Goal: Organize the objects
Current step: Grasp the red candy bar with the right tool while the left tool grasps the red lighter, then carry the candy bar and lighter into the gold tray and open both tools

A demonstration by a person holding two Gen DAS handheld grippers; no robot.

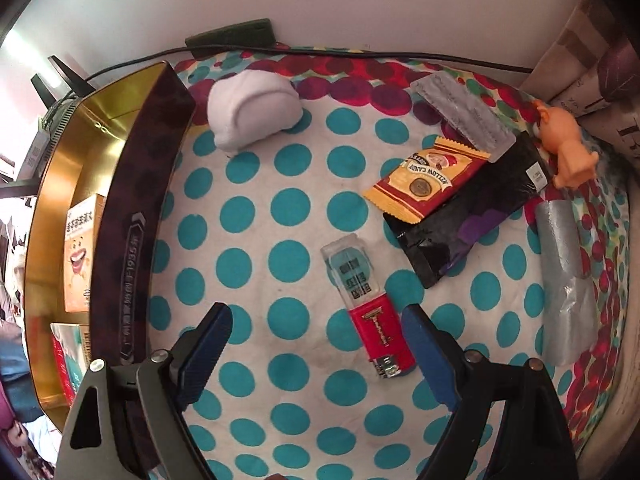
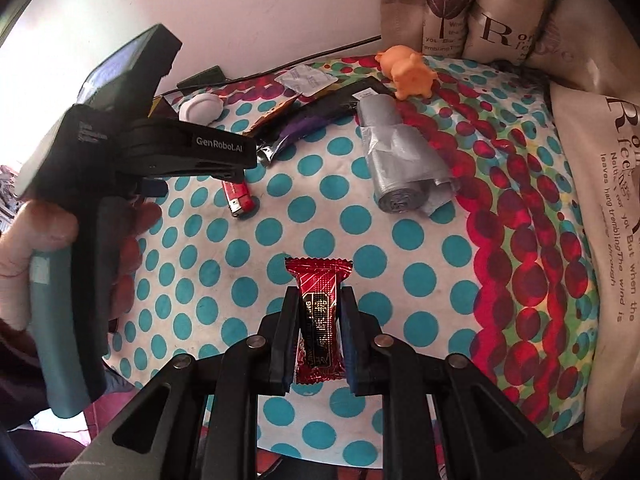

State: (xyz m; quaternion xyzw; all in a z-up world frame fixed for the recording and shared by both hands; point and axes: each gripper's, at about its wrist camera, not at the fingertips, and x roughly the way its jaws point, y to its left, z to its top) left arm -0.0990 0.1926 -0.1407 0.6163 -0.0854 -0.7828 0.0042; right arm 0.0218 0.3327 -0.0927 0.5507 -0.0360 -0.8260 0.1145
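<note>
Bare cloth mid-table; tin wall blocks left, clutter right

On the dotted cloth, the tin stands left, boxes inside. The lighter lies centre; the candy packet overlaps the pouch behind it; the bag roll lies right.

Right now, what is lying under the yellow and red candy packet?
The candy packet rests partly on a black pouch and its far corner on a silver blister pack. What the pouch covers cannot be seen.
</note>
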